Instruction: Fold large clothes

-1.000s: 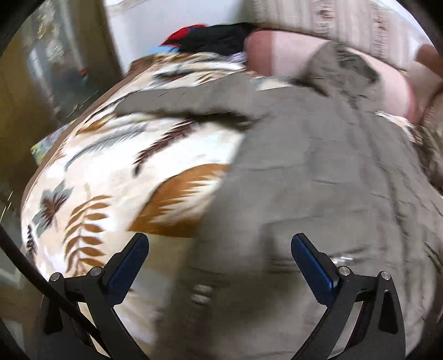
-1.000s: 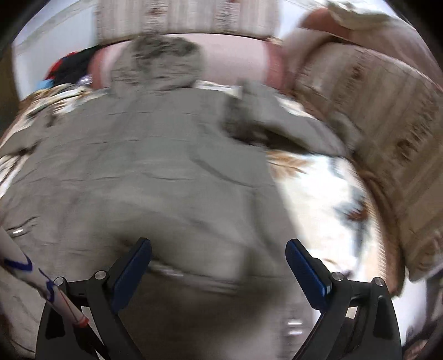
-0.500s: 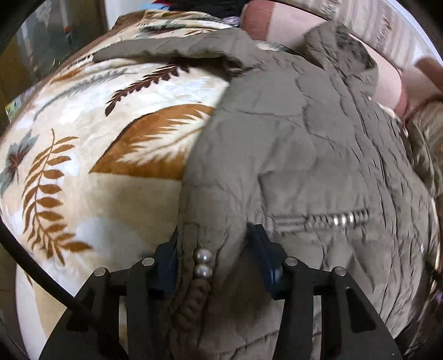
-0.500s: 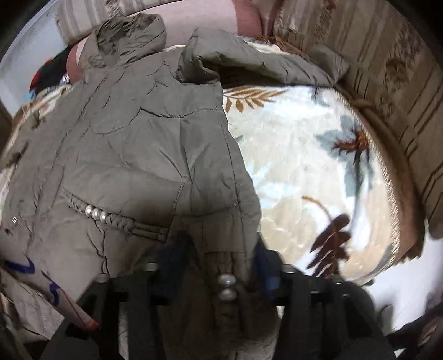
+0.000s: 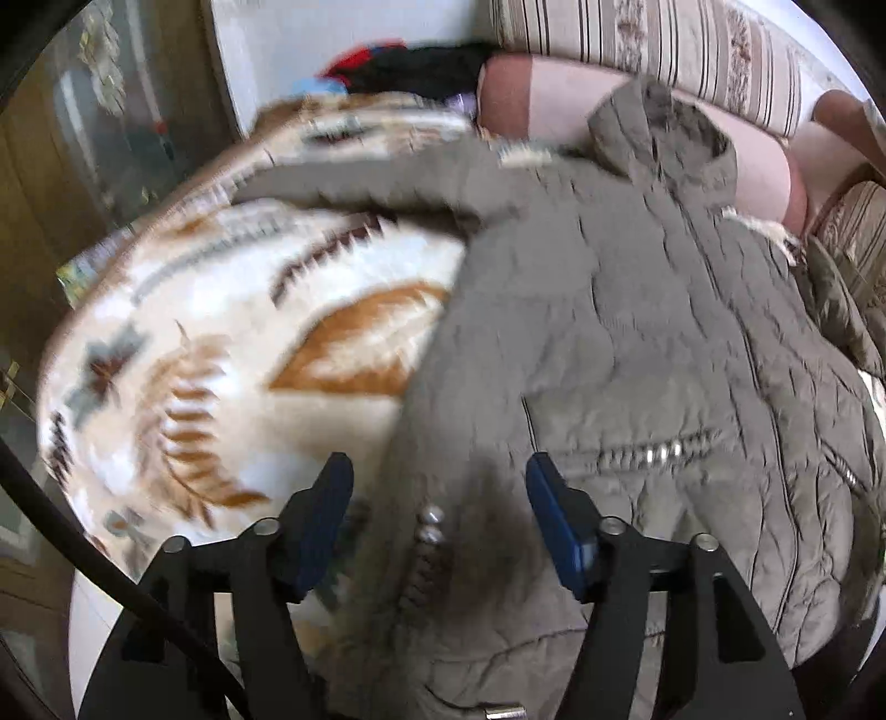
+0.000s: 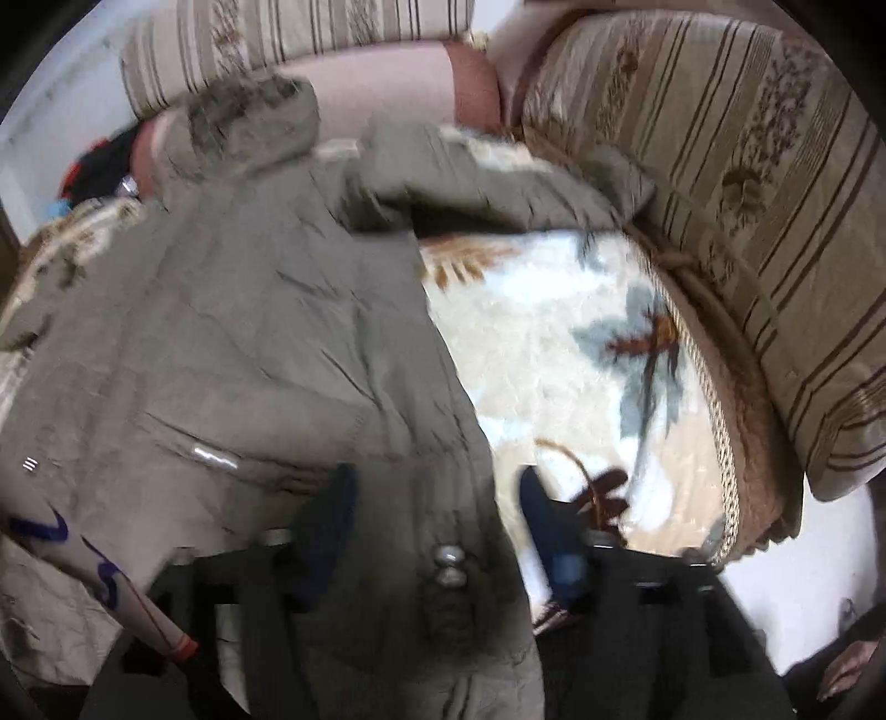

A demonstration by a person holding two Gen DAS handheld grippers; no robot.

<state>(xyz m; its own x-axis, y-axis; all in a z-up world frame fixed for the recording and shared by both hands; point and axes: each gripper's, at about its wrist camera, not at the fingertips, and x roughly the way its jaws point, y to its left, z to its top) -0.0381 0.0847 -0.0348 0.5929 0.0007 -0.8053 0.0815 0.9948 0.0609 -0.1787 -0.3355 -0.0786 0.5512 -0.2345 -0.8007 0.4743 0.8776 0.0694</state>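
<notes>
A large olive-grey quilted jacket point(image 5: 637, 354) with a fur-trimmed hood point(image 5: 670, 130) lies spread on a leaf-patterned blanket point(image 5: 232, 354). It also shows in the right wrist view point(image 6: 232, 343), hood point(image 6: 249, 127) at the top. My left gripper point(image 5: 440, 498) is open, its blue pads either side of the jacket's bottom-left hem corner with two metal snaps point(image 5: 429, 523). My right gripper point(image 6: 437, 509) is open around the bottom-right hem corner and its snaps point(image 6: 449, 565). Both sleeves stretch outward near the shoulders. Both views are motion-blurred.
A striped sofa back point(image 5: 664, 50) and a pink cushion point(image 5: 554, 99) lie behind the hood. A striped armrest point(image 6: 747, 232) borders the blanket on the right. Dark and red clothes point(image 5: 410, 63) are piled at the back left. A wooden cabinet point(image 5: 83, 138) stands at left.
Half a second ago both grippers were shut on the jacket's hem corners. Now both have opened and drawn back and up a little; the hem lies between the pads.
</notes>
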